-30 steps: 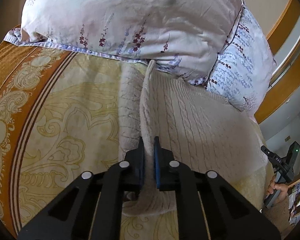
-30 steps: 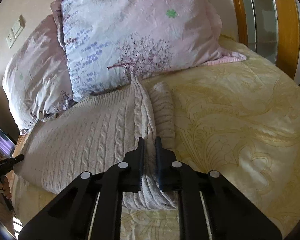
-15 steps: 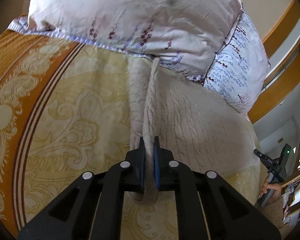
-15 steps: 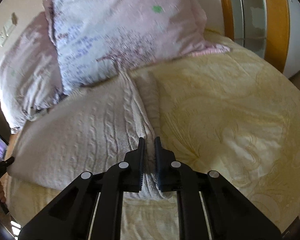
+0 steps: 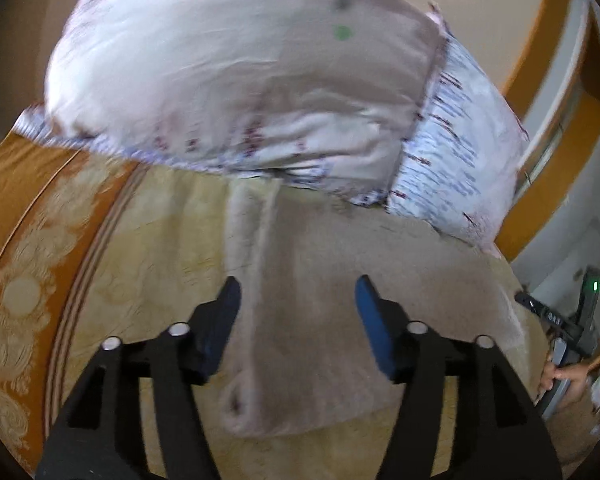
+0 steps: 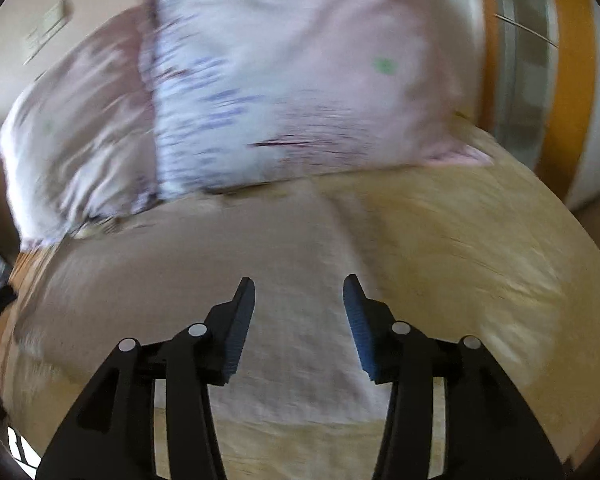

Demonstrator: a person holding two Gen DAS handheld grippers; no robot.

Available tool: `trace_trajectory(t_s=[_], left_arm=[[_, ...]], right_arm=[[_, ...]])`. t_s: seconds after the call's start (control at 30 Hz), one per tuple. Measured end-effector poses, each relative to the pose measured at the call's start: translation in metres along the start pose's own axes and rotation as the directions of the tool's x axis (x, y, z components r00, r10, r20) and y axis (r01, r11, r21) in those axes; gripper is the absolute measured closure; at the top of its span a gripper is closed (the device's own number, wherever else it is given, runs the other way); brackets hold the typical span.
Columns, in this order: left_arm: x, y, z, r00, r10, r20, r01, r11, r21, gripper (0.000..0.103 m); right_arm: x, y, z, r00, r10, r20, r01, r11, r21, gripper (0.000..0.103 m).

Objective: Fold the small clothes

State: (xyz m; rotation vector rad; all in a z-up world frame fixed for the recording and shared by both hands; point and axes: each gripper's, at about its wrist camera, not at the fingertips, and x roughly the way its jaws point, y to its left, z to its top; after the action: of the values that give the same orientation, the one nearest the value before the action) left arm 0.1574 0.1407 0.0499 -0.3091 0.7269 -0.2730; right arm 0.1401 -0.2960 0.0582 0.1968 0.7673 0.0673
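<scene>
Hovering over the cream knitted sweater (image 5: 316, 320), the left gripper (image 5: 296, 300) has its jaws spread wide with nothing between them. Right gripper (image 6: 299, 300) likewise: parted, empty, poised above the same garment.

Sweater lies flat on the pale yellow patterned bedspread (image 6: 480, 260), its far edge just beside the two floral pillows (image 5: 240, 80) stacked at the headboard. From the left wrist view a narrow band of knit, probably a tucked sleeve, runs along the garment's left side toward the pillows. Both frames are smeared by motion, so I cannot tell whether that band lies smooth or is bunched.

Risks from here, as I judge them:
- Soft, springy knit. A fold laid down loose may creep open or slump sideways once nothing pins it.
- Near hem shows a puckered lump in the left view; grabbing there could catch both layers, or only the top one, and skew the next fold.
- Bedspread is soft and loose. Jaws closing low might pinch it along with the sweater and drag it.
- Pillows sit close to the far edge; a fold swept that way could snag under them.
</scene>
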Motion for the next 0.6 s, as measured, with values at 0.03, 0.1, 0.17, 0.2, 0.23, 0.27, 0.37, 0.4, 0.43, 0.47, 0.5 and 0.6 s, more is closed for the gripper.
trace_trajectory(t_s=[0.03,0.1,0.17,0.2,0.23,0.27,0.37,0.4,0.43,0.47,0.5,0.6], left_arm=[[0.005,-0.007,0.001,1.0,0.003,-0.007,-0.003,1.0,0.02,0.038],[0.019,-0.019,0.003,0.999,0.016,-0.036,-0.014,0.998,0.062,0.036],[0.032,-0.025,0.001,0.997,0.044,-0.069,-0.037,0.995,0.092,0.036],[0.038,-0.027,-0.001,0.994,0.061,-0.087,-0.052,0.994,0.101,0.036],[0.045,-0.026,-0.003,0.991,0.079,-0.107,-0.067,0.992,0.105,0.036],[0.048,-0.025,-0.005,0.988,0.092,-0.121,-0.08,0.991,0.104,0.036],[0.053,-0.022,-0.011,0.986,0.101,-0.132,-0.086,0.989,0.116,0.036],[0.052,-0.022,-0.012,0.986,0.106,-0.132,-0.088,0.988,0.129,0.036],[0.051,-0.023,-0.012,0.986,0.105,-0.132,-0.088,0.987,0.131,0.035],[0.049,-0.022,-0.01,0.987,0.095,-0.13,-0.08,0.99,0.116,0.035],[0.046,-0.019,-0.008,0.99,0.072,-0.122,-0.062,0.994,0.085,0.035],[0.031,0.0,0.004,0.998,-0.004,-0.07,0.0,0.998,-0.057,0.034]], right_arm=[[0.004,0.007,0.001,1.0,0.009,-0.008,-0.01,1.0,-0.019,0.055],[0.019,0.028,0.003,0.999,0.036,-0.034,-0.038,0.997,-0.066,0.055],[0.028,0.041,0.005,0.998,0.038,-0.047,-0.042,0.994,-0.096,0.055],[0.035,0.046,0.005,0.998,0.031,-0.061,-0.037,0.993,-0.11,0.055],[0.042,0.049,0.004,0.996,0.021,-0.084,-0.03,0.993,-0.116,0.054],[0.051,0.05,0.0,0.992,0.01,-0.126,-0.024,0.993,-0.114,0.05],[0.053,0.055,-0.012,0.994,-0.013,-0.108,-0.003,0.988,-0.155,0.049],[0.052,0.056,-0.013,0.994,-0.014,-0.104,-0.003,0.988,-0.157,0.049],[0.051,0.054,-0.013,0.994,-0.009,-0.105,-0.007,0.989,-0.149,0.049],[0.05,0.052,-0.013,0.994,0.003,-0.107,-0.017,0.991,-0.136,0.049],[0.049,0.051,-0.012,0.994,0.007,-0.108,-0.021,0.991,-0.133,0.049],[0.048,0.05,-0.012,0.994,0.015,-0.106,-0.028,0.991,-0.128,0.049]])
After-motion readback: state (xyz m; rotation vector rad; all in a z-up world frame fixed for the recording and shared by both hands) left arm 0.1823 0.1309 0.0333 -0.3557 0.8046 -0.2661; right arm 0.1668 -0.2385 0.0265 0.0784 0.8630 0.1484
